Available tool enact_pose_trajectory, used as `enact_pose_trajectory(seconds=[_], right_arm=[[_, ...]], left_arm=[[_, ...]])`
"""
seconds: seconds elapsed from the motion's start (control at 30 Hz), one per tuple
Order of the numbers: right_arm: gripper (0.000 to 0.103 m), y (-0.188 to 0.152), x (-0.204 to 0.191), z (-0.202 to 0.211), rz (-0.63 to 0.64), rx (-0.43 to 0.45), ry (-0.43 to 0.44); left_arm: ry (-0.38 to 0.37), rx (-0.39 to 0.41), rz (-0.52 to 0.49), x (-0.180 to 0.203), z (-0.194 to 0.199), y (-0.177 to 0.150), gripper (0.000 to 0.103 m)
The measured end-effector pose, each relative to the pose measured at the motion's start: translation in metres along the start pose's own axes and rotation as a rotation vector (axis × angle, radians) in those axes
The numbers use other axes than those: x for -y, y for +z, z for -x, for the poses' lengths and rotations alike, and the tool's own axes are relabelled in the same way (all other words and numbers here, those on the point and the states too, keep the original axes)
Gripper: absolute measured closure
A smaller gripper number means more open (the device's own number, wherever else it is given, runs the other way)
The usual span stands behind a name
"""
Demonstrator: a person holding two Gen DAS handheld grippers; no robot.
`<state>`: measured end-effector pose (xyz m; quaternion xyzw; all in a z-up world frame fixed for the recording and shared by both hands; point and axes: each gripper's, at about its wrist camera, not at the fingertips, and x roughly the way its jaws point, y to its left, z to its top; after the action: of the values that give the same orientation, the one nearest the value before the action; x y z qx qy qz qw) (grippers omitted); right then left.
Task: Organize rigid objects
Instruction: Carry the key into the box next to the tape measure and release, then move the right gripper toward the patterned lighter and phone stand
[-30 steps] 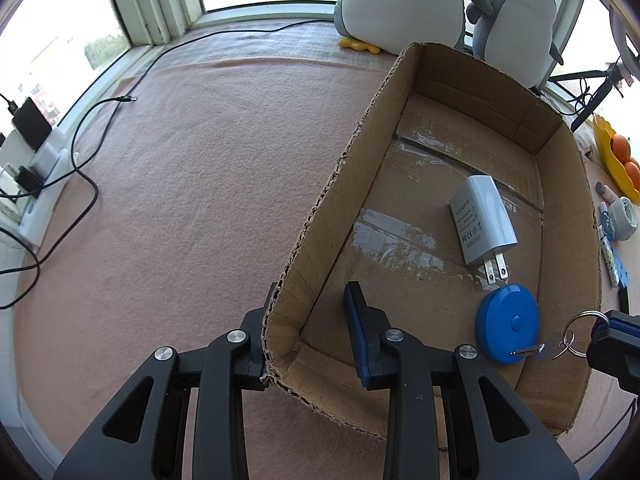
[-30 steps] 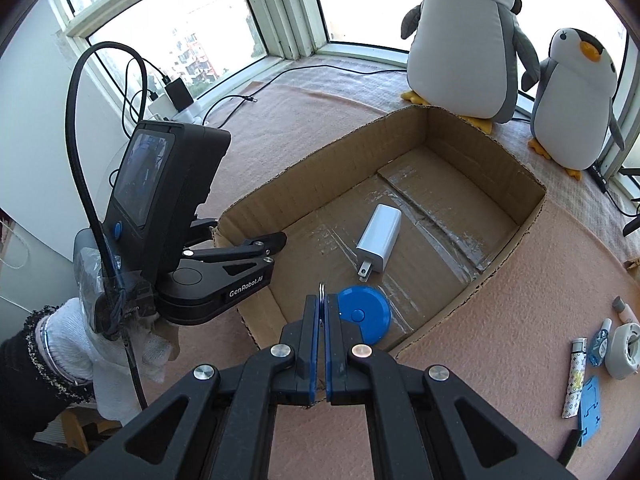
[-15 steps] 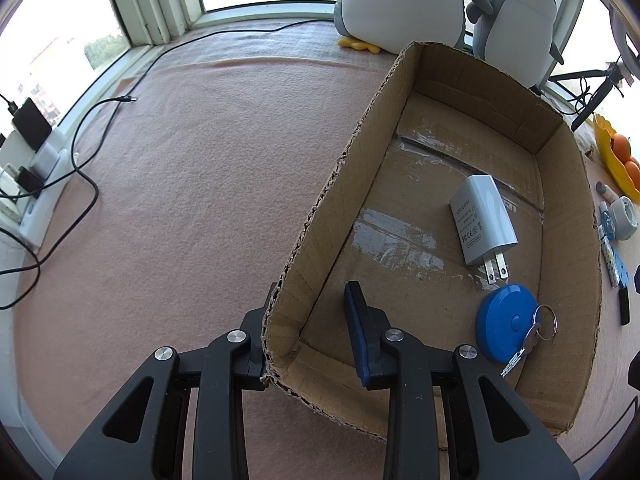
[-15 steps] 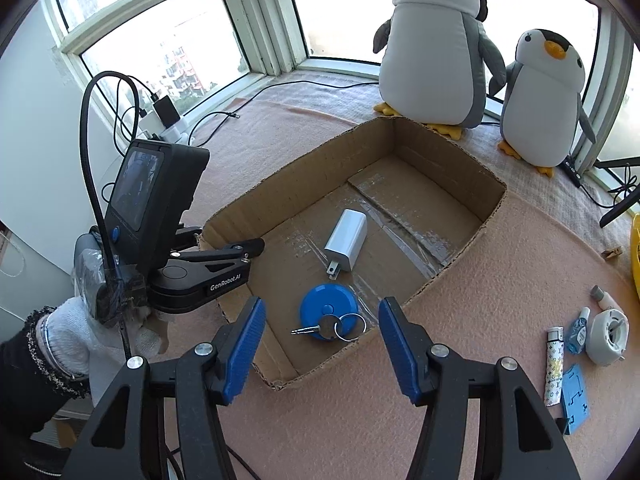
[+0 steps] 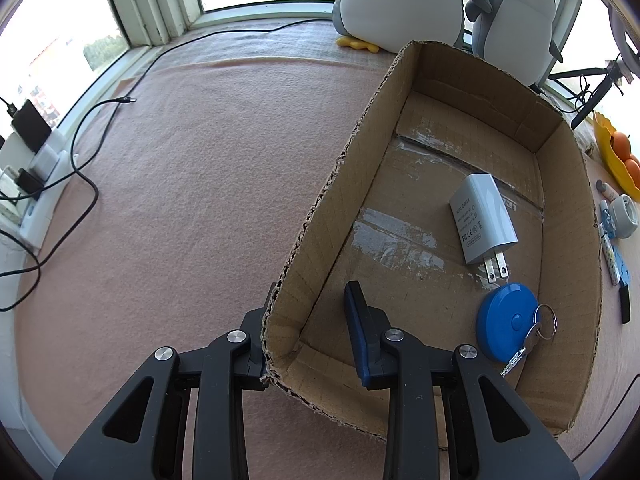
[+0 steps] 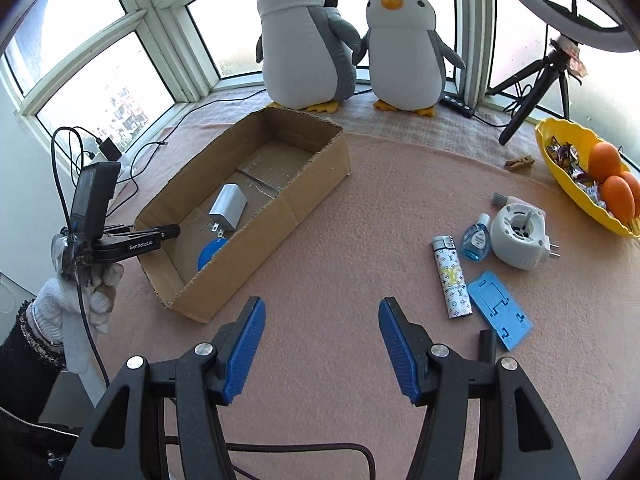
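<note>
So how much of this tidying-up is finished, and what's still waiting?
Three things already lie in the cardboard box: a white charger, a blue round case and keys. Nothing is in hand: the right gripper is open and empty, while the left gripper straddles the box's wall. Still out on the cloth: lighter, small bottle, white plug-in device, blue stand.

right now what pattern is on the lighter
White lighter with yellow and grey monogram print, clearest in the right wrist view.
</note>
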<state>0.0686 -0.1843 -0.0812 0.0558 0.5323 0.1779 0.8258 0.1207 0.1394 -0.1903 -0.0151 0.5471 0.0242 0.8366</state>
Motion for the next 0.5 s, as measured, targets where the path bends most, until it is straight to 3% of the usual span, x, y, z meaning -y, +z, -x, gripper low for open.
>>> enact_pose_trajectory(seconds=[0.37, 0.5], right_arm=[[0.048, -0.040, 0.077, -0.008, -0.158, -0.074, -0.158], [0.048, -0.042, 0.087, -0.017, -0.169, -0.092, -0.161]], left_arm=[[0.001, 0.000, -0.005, 0.002, 0.000, 0.001, 0.074], [0.001, 0.000, -0.005, 0.002, 0.000, 0.001, 0.074]])
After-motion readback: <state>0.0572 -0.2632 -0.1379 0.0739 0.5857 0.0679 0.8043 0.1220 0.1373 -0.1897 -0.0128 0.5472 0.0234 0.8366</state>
